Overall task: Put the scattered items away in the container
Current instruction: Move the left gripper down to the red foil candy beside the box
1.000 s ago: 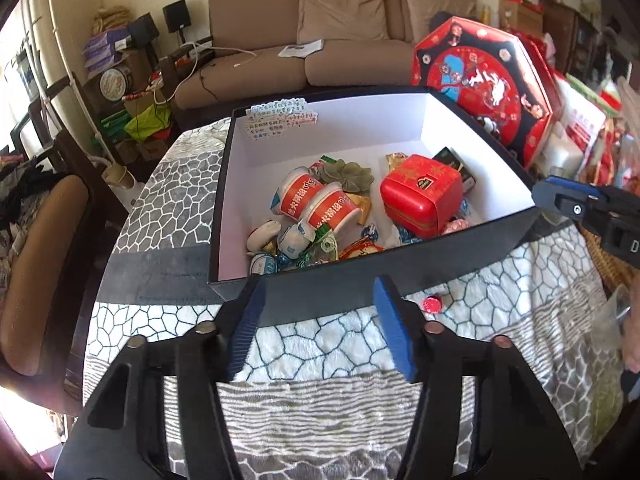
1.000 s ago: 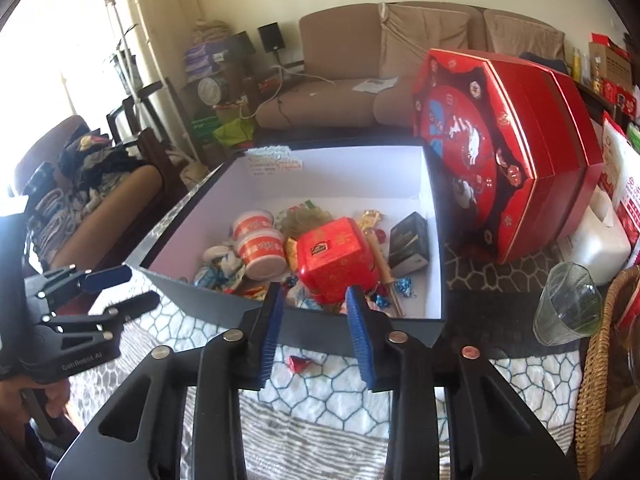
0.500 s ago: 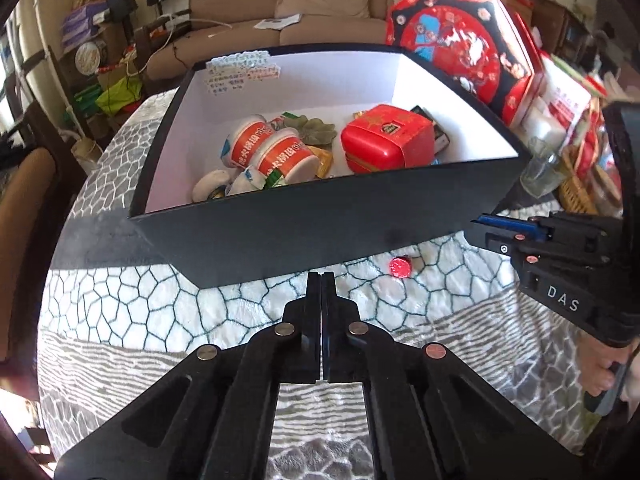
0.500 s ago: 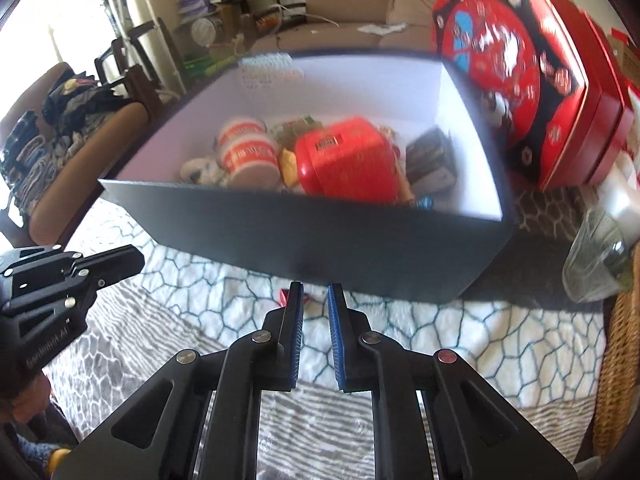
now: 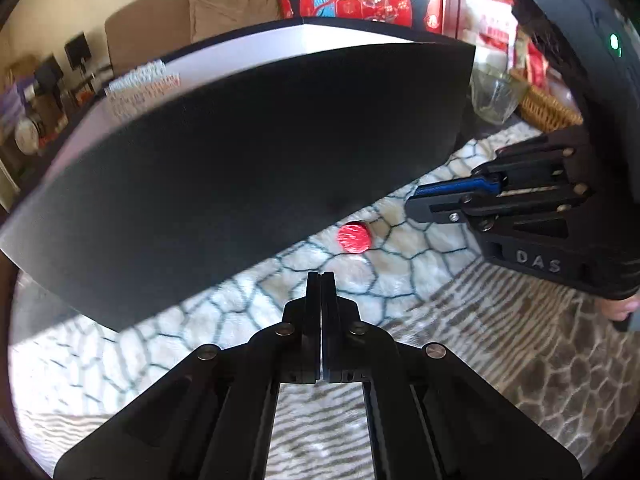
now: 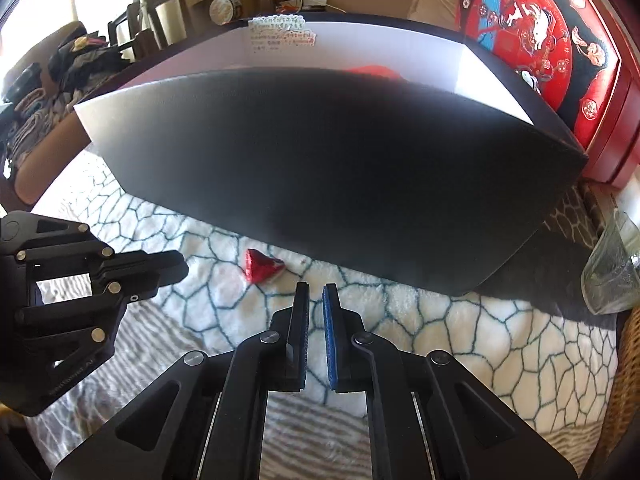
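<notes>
A small red foil-wrapped sweet (image 5: 354, 237) lies on the patterned tablecloth just in front of the black box's (image 5: 248, 152) near wall; it also shows in the right wrist view (image 6: 261, 266). The box (image 6: 320, 160) has white inner walls; its contents are mostly hidden by the near wall. My left gripper (image 5: 321, 278) is shut and empty, low over the cloth, a little short of the sweet. My right gripper (image 6: 315, 292) is nearly closed with a narrow gap, empty, to the right of the sweet. Each gripper shows in the other's view: the right one (image 5: 424, 196), the left one (image 6: 176, 270).
A red octagonal tin (image 6: 532, 40) stands right of the box. A clear glass (image 6: 612, 272) and a wicker basket (image 5: 540, 104) are at the right. A sofa (image 5: 192, 16) and chairs (image 6: 44, 92) lie beyond the table.
Both grippers have dropped low toward the cloth and closer to the box's near wall and the sweet. The left closed a second ago; the right narrowed to a small gap.
</notes>
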